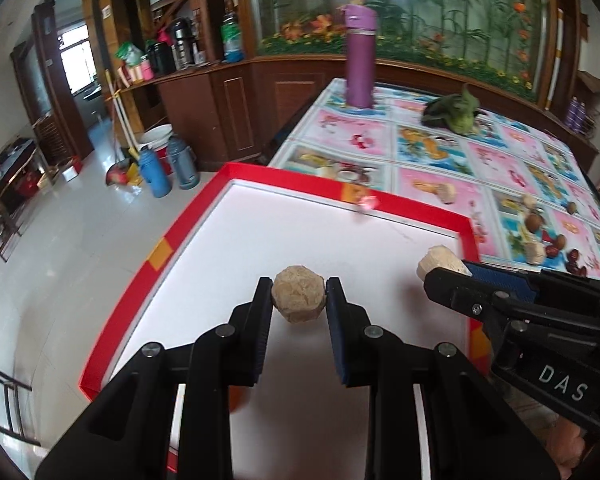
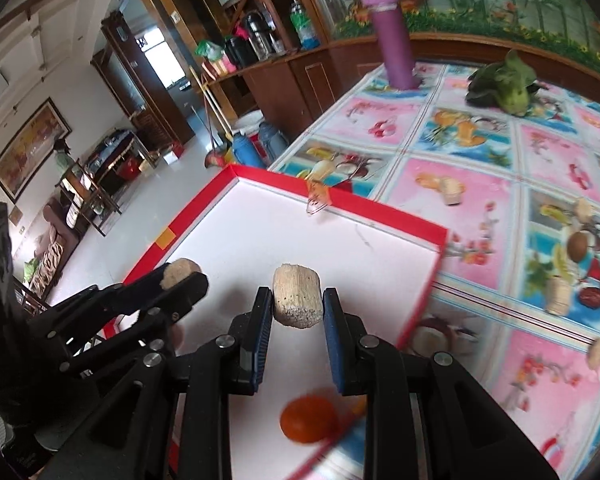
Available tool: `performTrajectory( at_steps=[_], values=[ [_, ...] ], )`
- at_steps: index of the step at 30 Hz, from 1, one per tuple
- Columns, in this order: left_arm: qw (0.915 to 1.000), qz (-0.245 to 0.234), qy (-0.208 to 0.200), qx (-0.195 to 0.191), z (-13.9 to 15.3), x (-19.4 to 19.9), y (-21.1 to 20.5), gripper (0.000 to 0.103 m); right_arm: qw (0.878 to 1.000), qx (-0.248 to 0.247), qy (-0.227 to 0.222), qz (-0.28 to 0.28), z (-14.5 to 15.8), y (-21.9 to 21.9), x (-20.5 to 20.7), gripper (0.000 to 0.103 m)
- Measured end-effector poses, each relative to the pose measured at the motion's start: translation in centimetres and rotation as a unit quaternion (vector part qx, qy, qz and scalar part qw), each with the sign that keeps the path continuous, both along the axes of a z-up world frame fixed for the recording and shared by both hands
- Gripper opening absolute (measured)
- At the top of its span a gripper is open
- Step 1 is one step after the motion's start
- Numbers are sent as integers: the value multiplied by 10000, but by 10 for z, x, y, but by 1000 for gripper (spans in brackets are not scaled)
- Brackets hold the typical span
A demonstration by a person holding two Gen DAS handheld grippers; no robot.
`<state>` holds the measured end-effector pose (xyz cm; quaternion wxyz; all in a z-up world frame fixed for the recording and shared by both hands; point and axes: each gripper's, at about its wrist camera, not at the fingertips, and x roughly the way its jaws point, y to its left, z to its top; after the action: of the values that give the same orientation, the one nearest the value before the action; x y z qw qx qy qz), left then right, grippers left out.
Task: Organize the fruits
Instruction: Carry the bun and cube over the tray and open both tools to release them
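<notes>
Both grippers (image 1: 299,300) (image 2: 297,304) above tray (image 1: 132,300)

Matt black plastic left gripper (image 1: 299,298) with ribbed blue pads (image 1: 336,332); rough, porous beige chunk (image 1: 298,299); glossy red-rimmed tray (image 1: 148,264); shiny printed bench cover (image 1: 500,160).

My left wrist camera looks forward and down, close over the red-edged tray (image 1: 148,280); my right one sits just beside it (same heading). Both share the tray (image 2: 420,312), purple bottle (image 1: 360,56) and patterned tablecloth (image 1: 500,160).
</notes>
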<state>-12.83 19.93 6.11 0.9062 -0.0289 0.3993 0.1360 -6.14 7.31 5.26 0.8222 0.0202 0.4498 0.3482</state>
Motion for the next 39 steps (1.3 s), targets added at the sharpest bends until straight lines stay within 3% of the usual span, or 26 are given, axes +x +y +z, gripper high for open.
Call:
performTrajectory(
  at_steps=[9,15,17,21,25,28,33,39],
  values=[
    [9982,306,451,-247,-24,8,25,29,9981,-493,373,-23,-24,24,12,24],
    [9969,315,653,-319,-33,10,27,29,9971,-515,555,34,-28,24,12,25],
    [9967,319,669,-341,-32,9,29,30,9972,-461,587,94,-27,22,11,32],
    [9968,396,572,-390,-26,1,35,47,9982,-132,570,118,-20,7,7,44],
    [9983,461,327,-129,-10,-15,39,51,9995,67,299,57,-5,-20,1,47],
    [9989,435,190,-12,1,-27,39,65,9997,158,117,-126,4,-49,-2,48],
    [9997,242,52,56,15,-39,26,65,9983,169,-58,-562,11,-105,-5,48],
    [9974,-718,-25,50,27,-35,-35,68,9903,-123,-128,-1376,8,-190,-13,49]
  ],
)
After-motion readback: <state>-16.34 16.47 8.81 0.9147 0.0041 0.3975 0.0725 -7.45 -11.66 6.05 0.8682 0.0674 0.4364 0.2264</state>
